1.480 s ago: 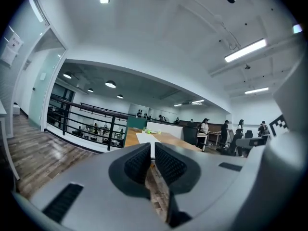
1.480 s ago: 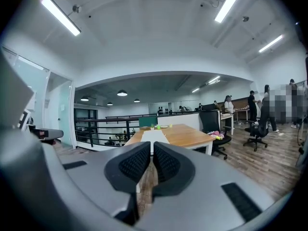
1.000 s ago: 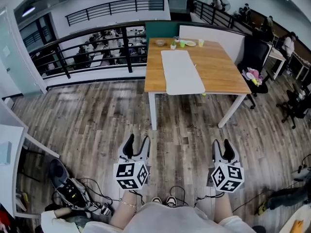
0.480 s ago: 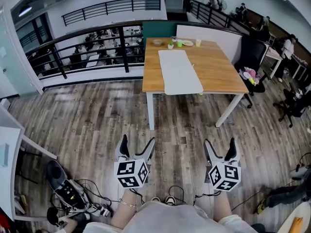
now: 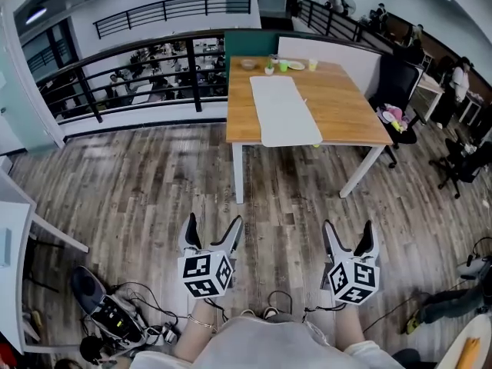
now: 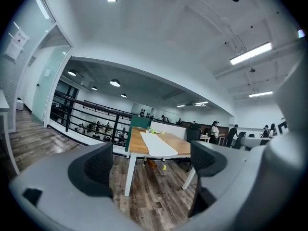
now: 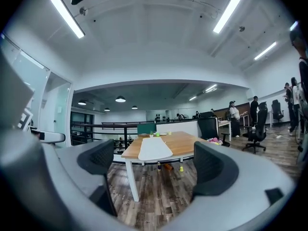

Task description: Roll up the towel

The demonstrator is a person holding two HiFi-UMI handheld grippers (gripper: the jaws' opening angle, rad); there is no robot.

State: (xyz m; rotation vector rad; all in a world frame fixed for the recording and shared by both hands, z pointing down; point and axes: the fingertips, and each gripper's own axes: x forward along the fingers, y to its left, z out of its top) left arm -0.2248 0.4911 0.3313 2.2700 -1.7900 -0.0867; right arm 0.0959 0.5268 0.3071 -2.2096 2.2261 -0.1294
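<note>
The left gripper (image 5: pixel 213 223) and right gripper (image 5: pixel 347 227), at lower centre, have just been opening their jaws wide, with nothing between them. The towel (image 5: pixel 284 111) lies seemingly flat on the desk (image 5: pixel 346 106) at upper centre.

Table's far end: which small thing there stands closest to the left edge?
The brown bowl, nearest the left corner; the green cup and yellow cup stand further right.

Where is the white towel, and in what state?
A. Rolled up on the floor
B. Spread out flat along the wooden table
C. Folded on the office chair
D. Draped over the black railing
B: the towel lies unrolled, running lengthwise down the wooden table, not on the floor, railing or chair.
</note>
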